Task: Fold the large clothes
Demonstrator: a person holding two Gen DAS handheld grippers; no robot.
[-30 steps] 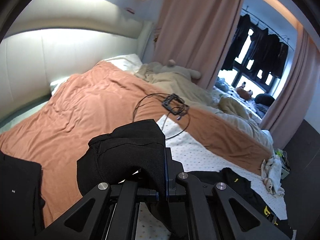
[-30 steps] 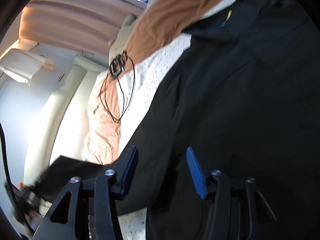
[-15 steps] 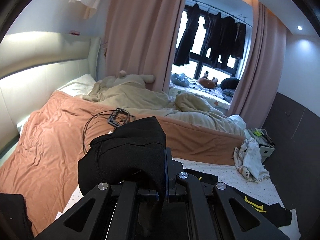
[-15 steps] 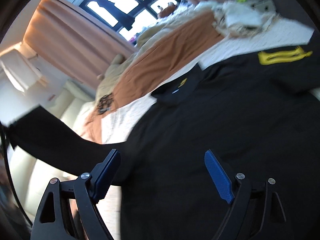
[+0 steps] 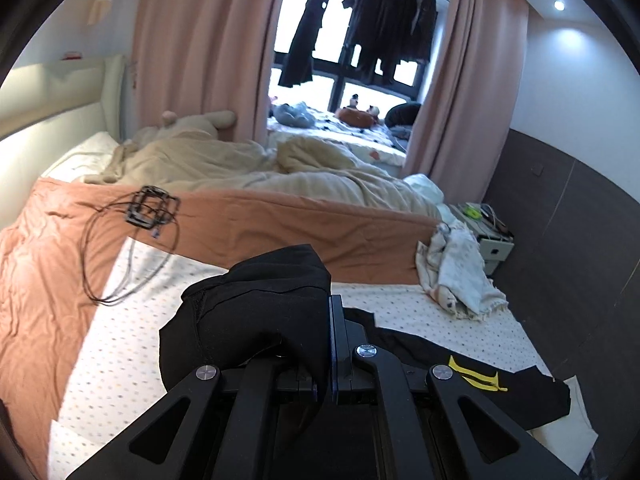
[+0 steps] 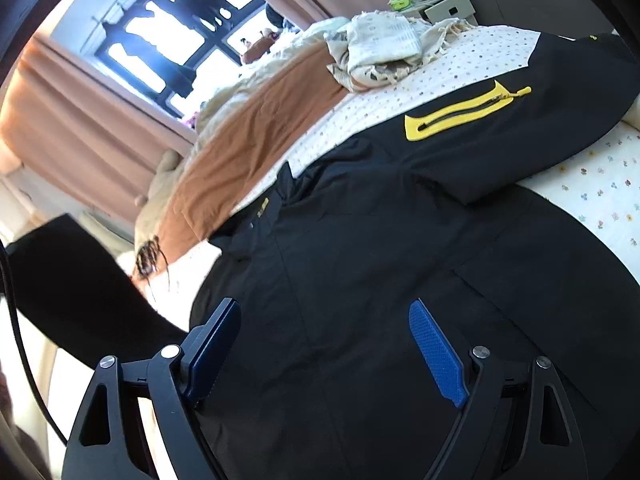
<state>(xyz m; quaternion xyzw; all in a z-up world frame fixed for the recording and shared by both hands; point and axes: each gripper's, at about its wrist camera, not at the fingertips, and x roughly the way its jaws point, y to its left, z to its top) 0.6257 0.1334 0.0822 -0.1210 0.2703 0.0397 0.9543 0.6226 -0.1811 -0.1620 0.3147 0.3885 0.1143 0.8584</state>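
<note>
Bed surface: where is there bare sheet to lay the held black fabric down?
Bare dotted sheet lies between the orange blanket and the black jacket, and a strip between jacket and crumpled towel. Crowded: the cable tangle and the towel corner.

Left gripper [image 5: 330, 344] swung sideways with its pinched black fabric [image 5: 256, 300]: orange blanket [image 5: 248, 228] ahead of it before, now window [image 5: 344, 60], curtains and dotted sheet [image 5: 120, 340]. Right gripper [image 6: 326, 350] jaws went from part open to wide apart, nothing between them. Beyond its fingers the black jacket [image 6: 380, 260] now shows a yellow zip pocket [image 6: 460, 114], earlier unseen.
</note>
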